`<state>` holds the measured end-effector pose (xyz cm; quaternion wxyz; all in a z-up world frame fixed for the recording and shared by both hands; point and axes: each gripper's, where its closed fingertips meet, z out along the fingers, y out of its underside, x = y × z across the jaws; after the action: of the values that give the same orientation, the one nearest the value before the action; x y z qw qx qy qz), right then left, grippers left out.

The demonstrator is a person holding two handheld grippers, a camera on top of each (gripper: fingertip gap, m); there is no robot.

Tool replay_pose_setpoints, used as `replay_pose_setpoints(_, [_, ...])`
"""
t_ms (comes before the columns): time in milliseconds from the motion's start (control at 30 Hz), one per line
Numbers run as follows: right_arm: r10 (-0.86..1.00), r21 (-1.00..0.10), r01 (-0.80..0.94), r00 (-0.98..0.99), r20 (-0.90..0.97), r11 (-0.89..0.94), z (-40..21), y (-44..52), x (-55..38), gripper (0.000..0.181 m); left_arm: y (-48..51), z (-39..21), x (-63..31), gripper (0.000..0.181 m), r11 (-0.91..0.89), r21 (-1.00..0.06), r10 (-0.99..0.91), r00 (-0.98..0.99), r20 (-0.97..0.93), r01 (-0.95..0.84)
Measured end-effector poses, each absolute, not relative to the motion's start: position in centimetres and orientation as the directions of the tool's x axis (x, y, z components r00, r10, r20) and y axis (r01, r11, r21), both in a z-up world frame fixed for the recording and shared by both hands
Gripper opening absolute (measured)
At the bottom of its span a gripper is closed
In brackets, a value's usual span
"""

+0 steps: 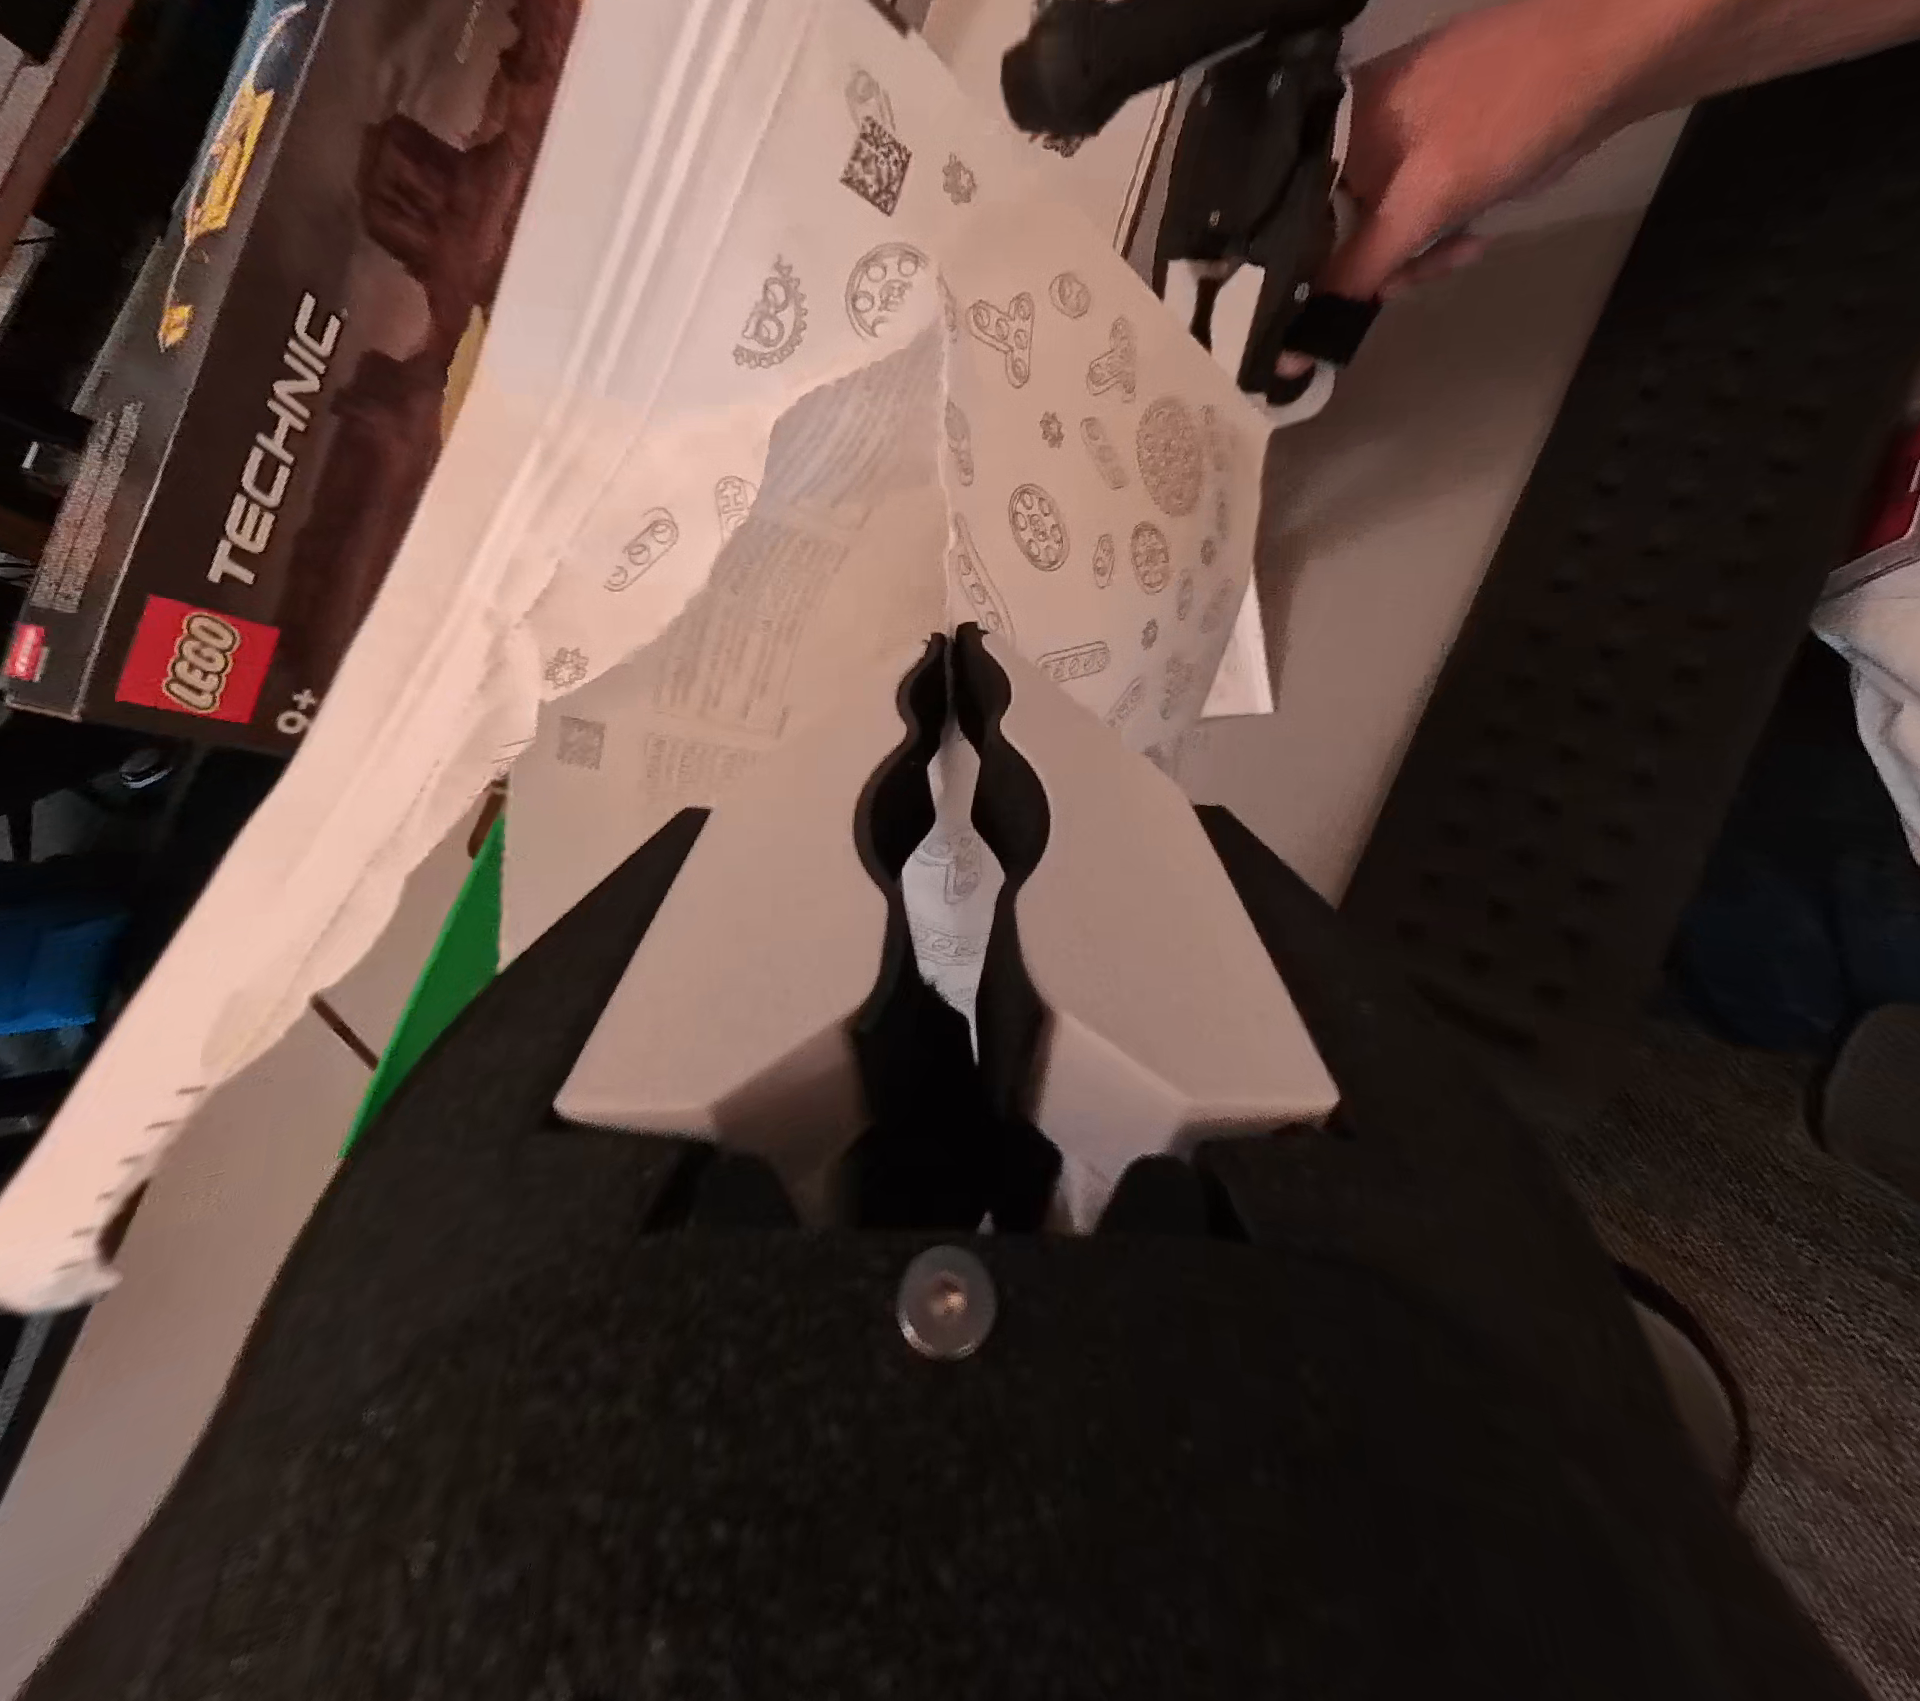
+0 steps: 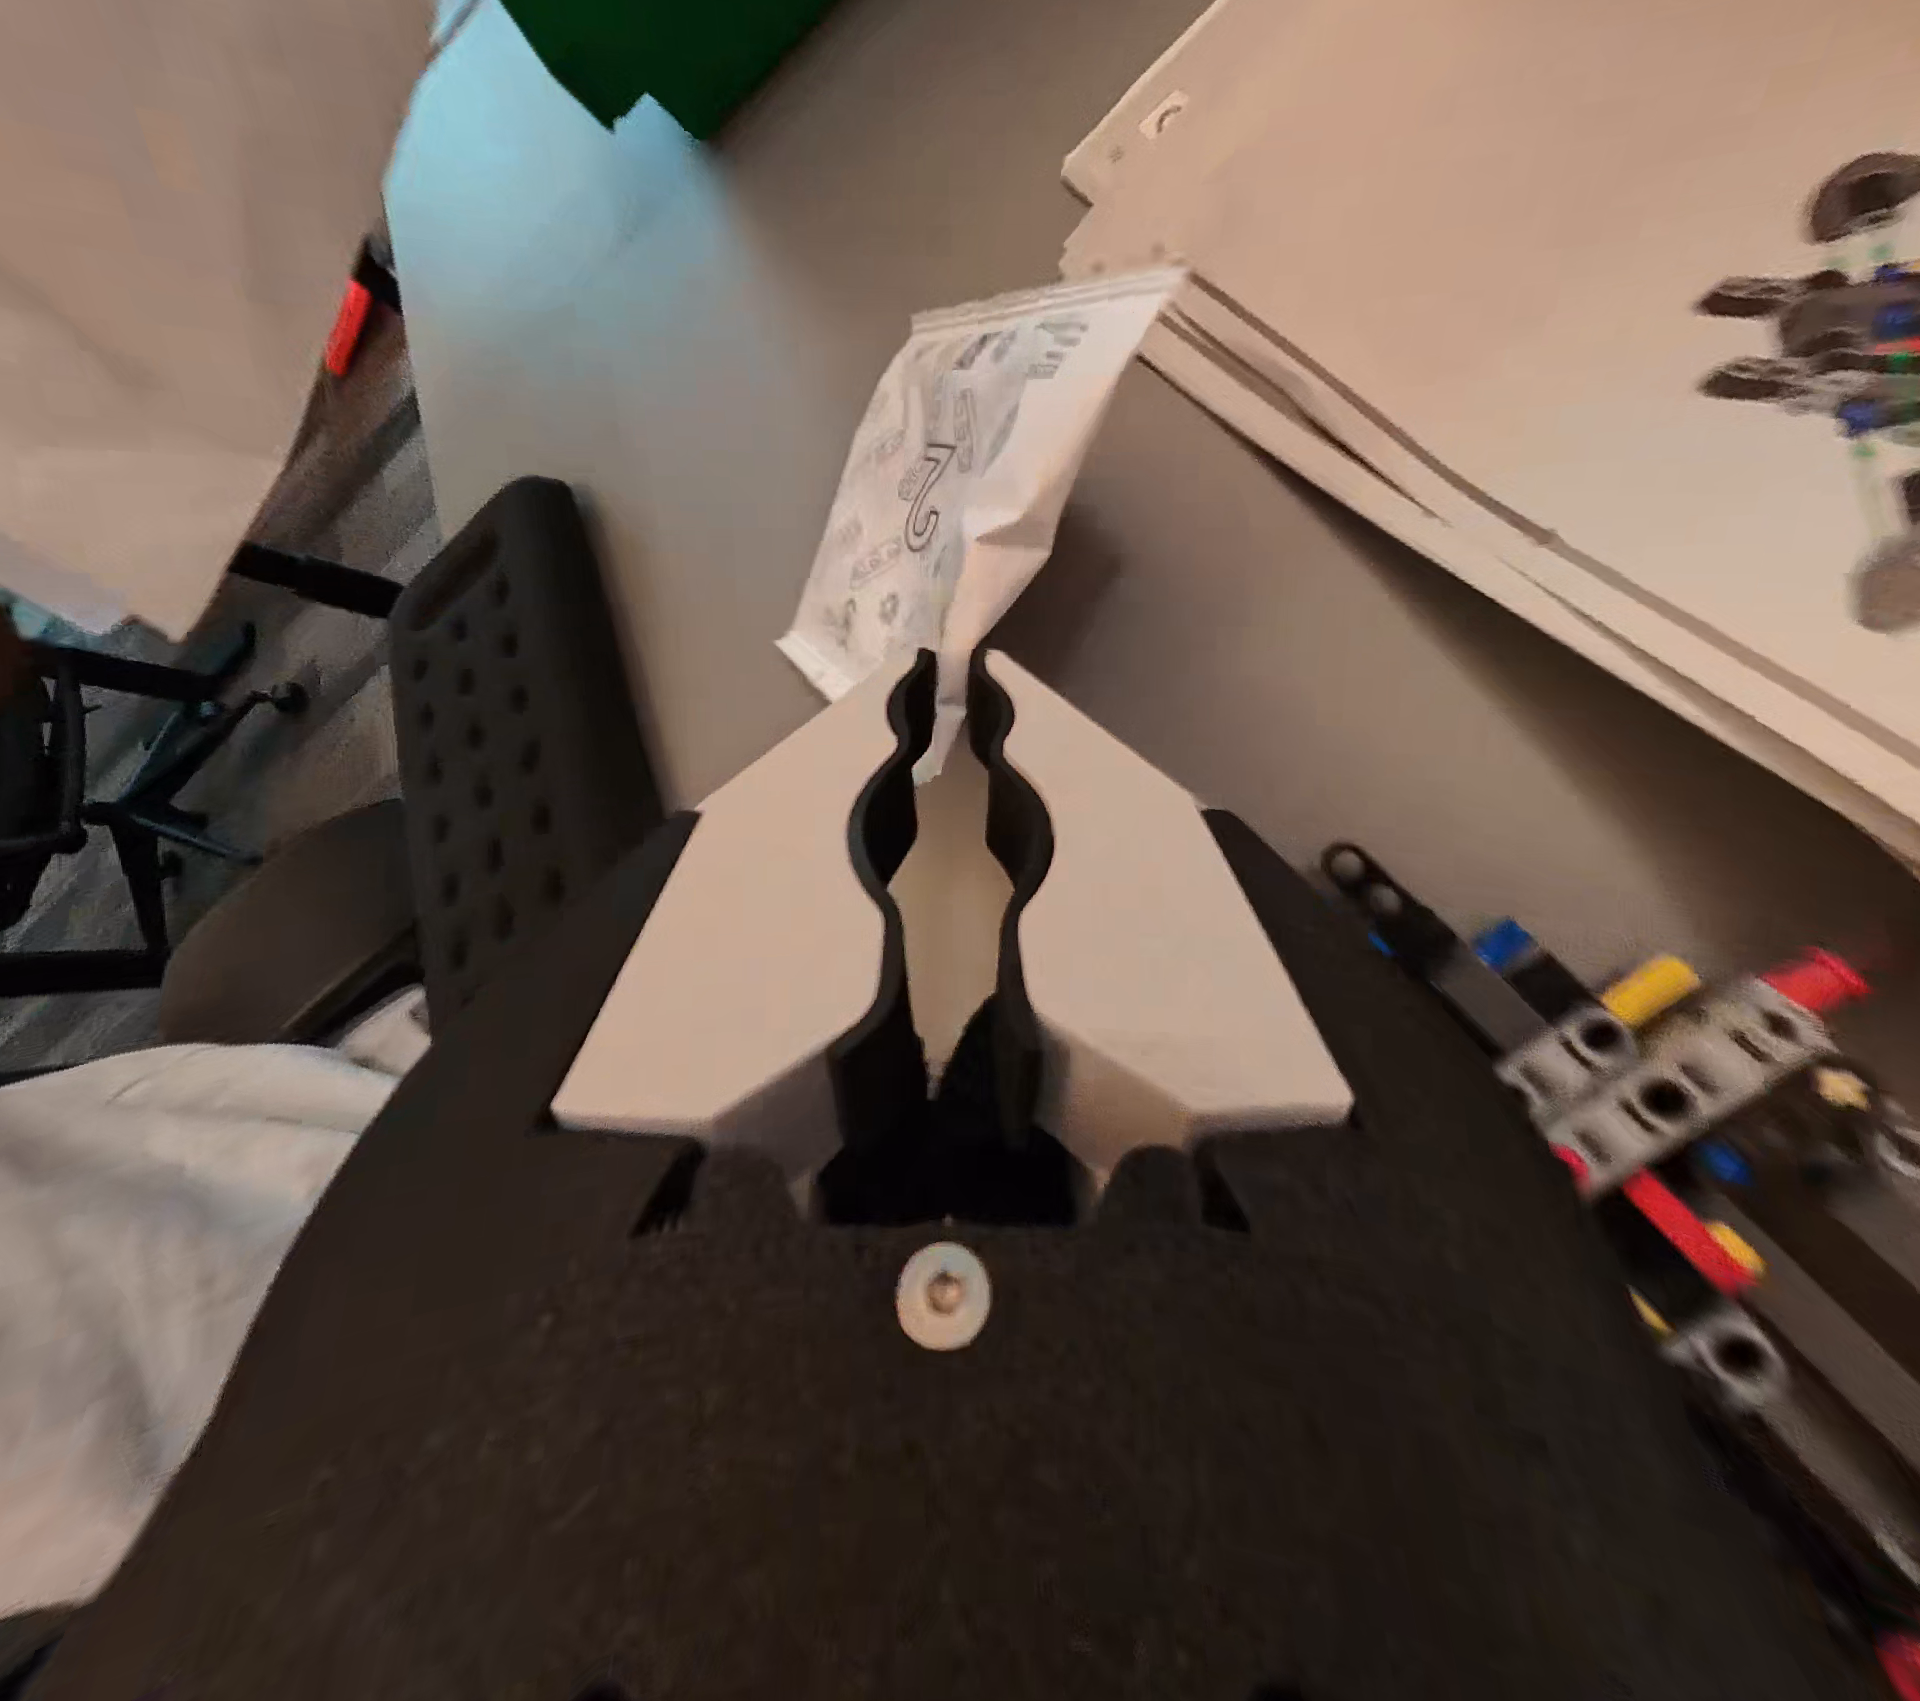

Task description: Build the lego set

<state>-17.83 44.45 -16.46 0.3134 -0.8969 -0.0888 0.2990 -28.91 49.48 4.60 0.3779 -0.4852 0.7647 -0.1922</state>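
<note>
- The left gripper (image 1: pixel 954 638) is clamped on the edge of a white paper bag (image 1: pixel 727 425) printed with part outlines; the bag is lifted off the grey table (image 1: pixel 1403 508) and already ripped open down its middle, probably so the pieces inside can come out.
- The right gripper (image 2: pixel 951 664) pinches a smaller torn piece of paper (image 2: pixel 956 488), held above the table and apart from the bag; it looks like a strip pulled free.
- In the left view the right gripper shows farther off, in a hand (image 1: pixel 1455 155).
- The half-built model (image 2: pixel 1662 1090) lies on the table, just beside open instruction pages (image 2: pixel 1507 280); the set's box (image 1: pixel 260 363) stands behind.
</note>
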Motion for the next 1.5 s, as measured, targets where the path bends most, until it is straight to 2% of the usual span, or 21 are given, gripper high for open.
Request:
replay_pose_setpoints(67, [0.334,-0.572,0.004,0.815,-0.474,-0.821,-17.8,44.4,-18.5,0.008,48.9,4.6,-28.5,0.0,0.464,-0.657,-0.883,-0.253,-0.395,-0.593])
replay_pose_setpoints(200, [0.346,-0.639,0.021,0.854,-0.388,-0.769,-16.8,43.6,-16.9,0.02,46.8,3.1,-27.1,0.0,0.475,-0.65,-0.879,-0.285,-0.381,-0.594])
replay_pose_setpoints(300, [0.336,-0.759,-0.036,0.882,-0.33,-0.65,-11.4,40.9,-12.8,0.02,44.3,1.5,-25.8,0.0,0.488,-0.648,-0.872,-0.309,-0.379,-0.585])
replay_pose_setpoints(367, [0.392,-0.852,-0.056,0.87,-0.297,-0.521,-6.4,37.8,-10.7,0.024,42.4,0.7,-24.7,0.0,0.492,-0.659,-0.87,-0.316,-0.378,-0.569])
replay_pose_setpoints(467, [0.579,-0.901,-0.053,0.749,-0.321,-0.432,-1.0,31.8,-12.7,0.047,40.4,0.0,-22.8,0.0,0.481,-0.683,-0.877,-0.284,-0.389,-0.55])
replay_pose_setpoints(533, [0.596,-0.907,-0.035,0.744,-0.304,-0.419,-0.8,29.8,-13.9,0.065,38.8,-0.3,-21.4,0.0,0.474,-0.704,-0.88,-0.286,-0.378,-0.528])
replay_pose_setpoints(633, [0.503,-0.914,0.008,0.836,-0.217,-0.406,-3.2,30.3,-13.8,0.067,35.7,-0.8,-19.6,0.0,0.484,-0.734,-0.871,-0.34,-0.353,-0.477])
replay_pose_setpoints(700, [0.478,-0.925,-0.002,0.856,-0.198,-0.379,-3.5,30.8,-13.3,0.066,33.6,-1.4,-18.8,0.0,0.487,-0.746,-0.861,-0.393,-0.323,-0.454])
replay_pose_setpoints(733, [0.494,-0.93,-0.01,0.845,-0.205,-0.369,-3.4,30.6,-13.2,0.059,32.6,-1.8,-18.5,0.0,0.49,-0.746,-0.854,-0.42,-0.307,-0.45])
replay_pose_setpoints(800, [0.525,-0.935,0.0,0.828,-0.199,-0.356,-3.4,29.8,-12.8,0.025,31.2,-3.1,-18.2,0.0,0.515,-0.717,-0.834,-0.466,-0.294,-0.469])
replay_pose_setpoints(867, [0.539,-0.932,0.029,0.822,-0.183,-0.36,-4.3,28.8,-12.2,0.002,30.5,-4.5,-18.2,0.0,0.551,-0.666,-0.816,-0.492,-0.303,-0.503])
replay_pose_setpoints(967, [0.567,-0.926,0.148,0.819,-0.081,-0.346,-6.0,27.4,-12.0,0.0,28.8,-5.6,-18.6,0.001,0.573,-0.629,-0.795,-0.544,-0.269,-0.526])
replay_pose_setpoints(1067, [0.617,-0.928,0.241,0.787,0.015,-0.285,-6.2,26.0,-13.0,0.0,27.4,-5.6,-19.9,0.017,0.58,-0.609,-0.771,-0.606,-0.196,-0.541])
replay_pose_setpoints(1200, [0.594,-0.93,0.178,0.803,-0.052,-0.322,-6.6,25.8,-13.0,0.0,27.8,-2.1,-20.2,0.021,0.506,-0.67,-0.785,-0.612,-0.097,-0.543])
replay_pose_setpoints(1267, [0.598,-0.937,0.17,0.8,-0.051,-0.306,-6.5,25.8,-13.0,0.0,28.3,-2.3,-19.9,0.018,0.545,-0.618,-0.774,-0.624,-0.111,-0.566])
replay_pose_setpoints(1367, [0.602,-0.934,0.187,0.798,-0.037,-0.306,-6.9,25.9,-13.0,0.0,30.6,-4.1,-18.3,0.017,0.633,-0.48,-0.76,-0.606,-0.234,-0.608])
replay_pose_setpoints(1500, [0.581,-0.932,0.15,0.81,-0.076,-0.331,-7.3,26.3,-12.5,0.0,29.8,-3.7,-16.9,0.009,0.596,-0.516,-0.763,-0.635,-0.123,-0.615])
